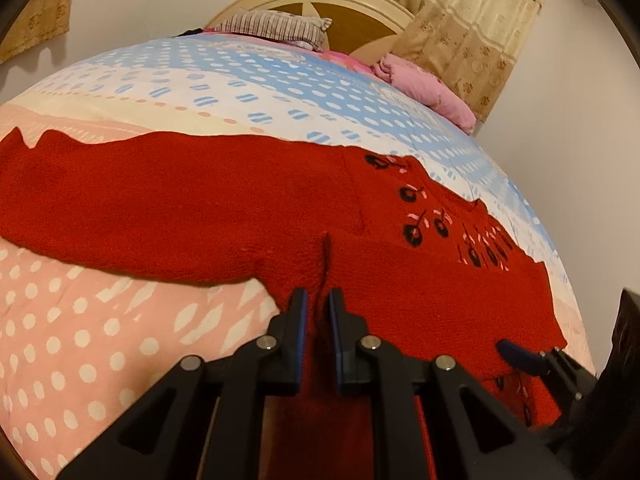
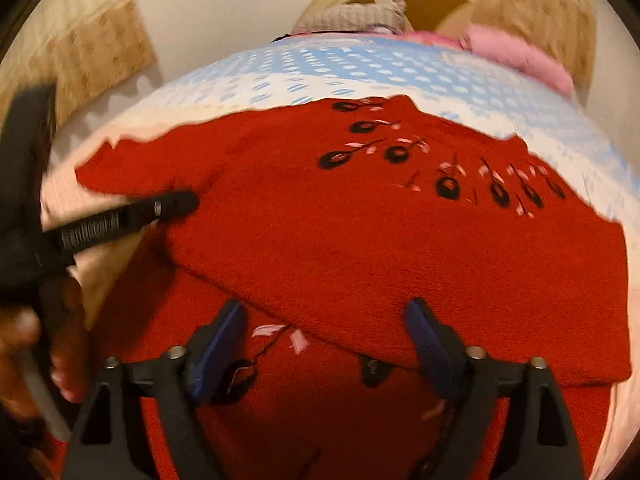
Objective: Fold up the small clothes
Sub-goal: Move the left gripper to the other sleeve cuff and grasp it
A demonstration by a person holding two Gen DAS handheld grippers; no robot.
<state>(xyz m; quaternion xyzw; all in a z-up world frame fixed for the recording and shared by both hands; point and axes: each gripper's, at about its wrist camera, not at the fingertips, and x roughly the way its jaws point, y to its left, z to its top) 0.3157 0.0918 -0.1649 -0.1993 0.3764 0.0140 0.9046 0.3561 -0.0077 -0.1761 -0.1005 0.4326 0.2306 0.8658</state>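
Note:
A small red knit sweater (image 1: 208, 204) with black and pink flower embroidery lies across the bed, one sleeve stretched to the left. My left gripper (image 1: 318, 300) is shut on a pinched ridge of the red fabric near the sleeve seam. The sweater also fills the right wrist view (image 2: 360, 232), where a folded layer lies over the lower part. My right gripper (image 2: 324, 314) is open, its blue-padded fingers (image 2: 218, 336) low over the fold edge with nothing between them. The left gripper's fingers (image 2: 176, 202) show at the left of the right wrist view, on the sweater.
The bedspread (image 1: 100, 340) is pink, cream and blue with white dots. A striped pillow (image 1: 276, 26) and a pink bundle (image 1: 424, 84) lie near the headboard (image 1: 360, 8). Curtains (image 1: 480, 28) hang at the right. The person's hand (image 2: 24, 344) shows at lower left.

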